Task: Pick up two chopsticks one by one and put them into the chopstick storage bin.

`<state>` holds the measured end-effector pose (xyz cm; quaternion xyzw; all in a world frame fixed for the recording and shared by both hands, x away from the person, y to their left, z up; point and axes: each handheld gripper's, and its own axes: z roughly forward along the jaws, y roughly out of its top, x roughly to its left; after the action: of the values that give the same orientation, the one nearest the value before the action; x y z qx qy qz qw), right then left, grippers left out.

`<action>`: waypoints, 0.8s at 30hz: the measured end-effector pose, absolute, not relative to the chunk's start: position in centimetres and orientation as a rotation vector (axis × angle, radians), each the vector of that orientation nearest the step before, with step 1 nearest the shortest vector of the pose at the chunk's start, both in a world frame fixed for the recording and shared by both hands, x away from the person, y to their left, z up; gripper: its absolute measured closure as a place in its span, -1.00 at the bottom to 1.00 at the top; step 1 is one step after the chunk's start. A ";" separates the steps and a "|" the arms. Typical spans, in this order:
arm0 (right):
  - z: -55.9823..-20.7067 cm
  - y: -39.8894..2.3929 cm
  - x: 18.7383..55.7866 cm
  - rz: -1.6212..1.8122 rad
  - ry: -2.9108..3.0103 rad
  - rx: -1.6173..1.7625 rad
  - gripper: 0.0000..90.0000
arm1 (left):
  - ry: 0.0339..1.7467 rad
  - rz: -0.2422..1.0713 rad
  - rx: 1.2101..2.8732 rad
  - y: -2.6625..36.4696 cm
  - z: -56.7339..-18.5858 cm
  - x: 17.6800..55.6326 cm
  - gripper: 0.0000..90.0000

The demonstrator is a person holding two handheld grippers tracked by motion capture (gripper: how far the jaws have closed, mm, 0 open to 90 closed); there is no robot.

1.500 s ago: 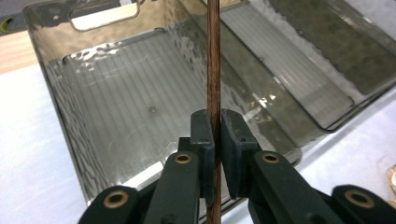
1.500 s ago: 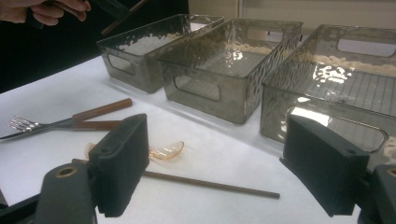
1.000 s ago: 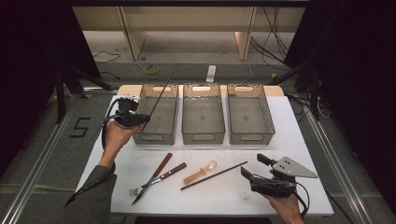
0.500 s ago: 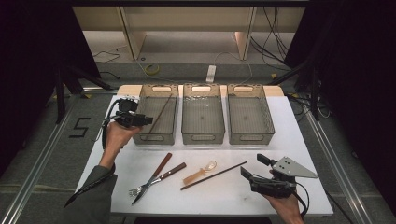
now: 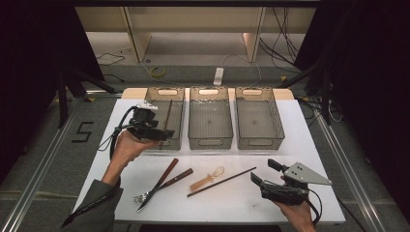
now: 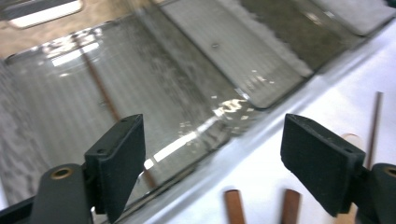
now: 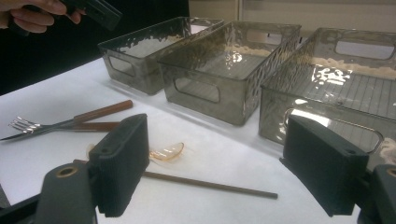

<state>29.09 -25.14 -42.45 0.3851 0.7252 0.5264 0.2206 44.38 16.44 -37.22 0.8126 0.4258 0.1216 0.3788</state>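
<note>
Chopstick, thin, dark brown and wooden (image 5: 168, 116), lies inside the smoky clear plastic bin on the left (image 5: 180, 126), its long axis running twelve to six o'clock along the bin's right wall.

Left gripper (image 5: 164, 136): I read the jaws as spread wide. They have just been opening, and nothing sits between the pads. In the left gripper view (image 6: 212, 163) that chopstick (image 6: 100, 88) rests on the bin floor at about eleven o'clock of the gripper, clear of both pads. I judge this piece delivered.

Right gripper (image 5: 265, 171): jaws spread and empty, low over the white table (image 5: 300, 135).

Next candidate, in my judgement, is the second dark brown chopstick (image 5: 222, 181) on the table. It lies at nine o'clock of the right gripper, near it, with its long axis running eight to two o'clock. The right hand is plainly the nearer. A grip across that axis calls for the jaws to straddle it from above.

Beside it lie an amber translucent plastic spoon (image 5: 208, 179), a brown-handled knife (image 5: 162, 179) and a brown-handled metal fork (image 5: 159, 187), all nearer the left gripper, at about six o'clock of it.

The middle bin (image 5: 210, 141) and right bin (image 5: 258, 141) hold nothing that I can make out.
</note>
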 end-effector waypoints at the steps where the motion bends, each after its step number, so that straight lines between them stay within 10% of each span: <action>1: -42.4 -25.1 29.1 1.454 2.004 1.064 -0.49 | 1.070 0.304 2.088 16.2 -37.1 44.2 -0.56; 24: -42.5 -25.1 29.1 1.455 2.006 1.064 -0.49 | 0.866 0.223 2.218 12.0 -37.7 40.3 -0.65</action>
<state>29.06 -25.11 -42.46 0.3847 0.7255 0.5263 0.2205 40.26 12.03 -37.71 0.8630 0.3370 0.0867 0.3663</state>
